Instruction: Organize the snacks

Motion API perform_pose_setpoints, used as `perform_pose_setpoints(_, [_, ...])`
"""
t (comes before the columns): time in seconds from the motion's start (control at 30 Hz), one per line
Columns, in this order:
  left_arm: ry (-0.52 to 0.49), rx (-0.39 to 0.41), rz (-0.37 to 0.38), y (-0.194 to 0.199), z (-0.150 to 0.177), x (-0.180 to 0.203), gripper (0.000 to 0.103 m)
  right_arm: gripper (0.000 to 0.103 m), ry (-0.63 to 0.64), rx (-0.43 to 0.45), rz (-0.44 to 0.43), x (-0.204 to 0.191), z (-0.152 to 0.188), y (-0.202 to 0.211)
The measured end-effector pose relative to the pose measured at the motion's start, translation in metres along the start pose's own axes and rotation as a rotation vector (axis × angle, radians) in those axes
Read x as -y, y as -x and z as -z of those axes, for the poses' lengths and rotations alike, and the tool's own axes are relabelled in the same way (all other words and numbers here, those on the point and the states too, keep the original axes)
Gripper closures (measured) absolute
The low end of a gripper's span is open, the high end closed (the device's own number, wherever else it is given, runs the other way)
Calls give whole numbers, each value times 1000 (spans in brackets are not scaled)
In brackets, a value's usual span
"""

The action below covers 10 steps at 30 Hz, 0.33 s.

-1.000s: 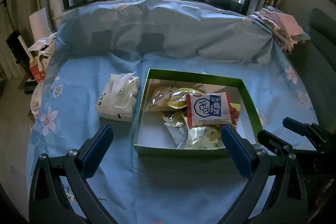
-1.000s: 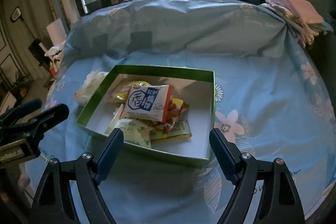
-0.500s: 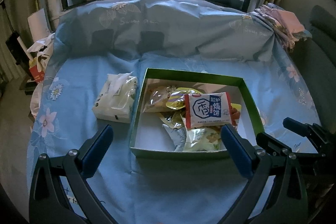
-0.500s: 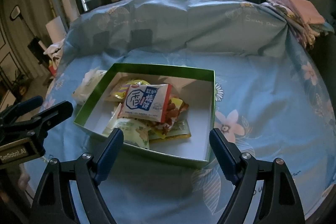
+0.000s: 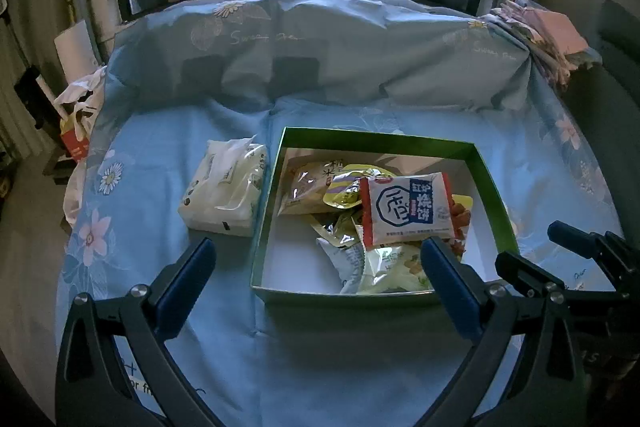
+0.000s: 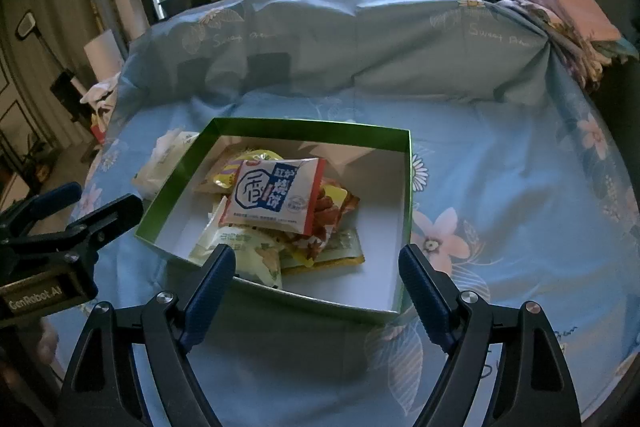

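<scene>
One green box [image 5: 490, 183], several snack packets [image 5: 408, 209].

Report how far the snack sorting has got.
Done: the snack packets all lie heaped in the green box; none shows loose on the blue sheet. In hand: nothing, with the left gripper and right gripper both open and empty. Left: possibly tidying the heap. The tissue pack sits beside the box.
</scene>
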<state>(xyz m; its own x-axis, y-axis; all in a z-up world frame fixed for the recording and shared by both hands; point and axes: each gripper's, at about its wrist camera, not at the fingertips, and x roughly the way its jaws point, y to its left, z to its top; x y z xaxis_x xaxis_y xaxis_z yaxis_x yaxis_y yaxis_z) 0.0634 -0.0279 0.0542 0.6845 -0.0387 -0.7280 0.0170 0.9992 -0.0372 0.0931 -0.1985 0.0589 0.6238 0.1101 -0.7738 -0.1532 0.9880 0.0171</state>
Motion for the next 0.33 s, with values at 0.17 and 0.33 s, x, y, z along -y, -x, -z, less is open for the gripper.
perform_pose_setpoints(0.17, [-8, 8, -5, 0, 1, 2, 0, 19, 4, 0, -5, -1, 0, -3])
perform_pose_setpoints(0.33, [-8, 8, -7, 0, 1, 3, 0, 19, -1, -2, -6, -1, 0, -3])
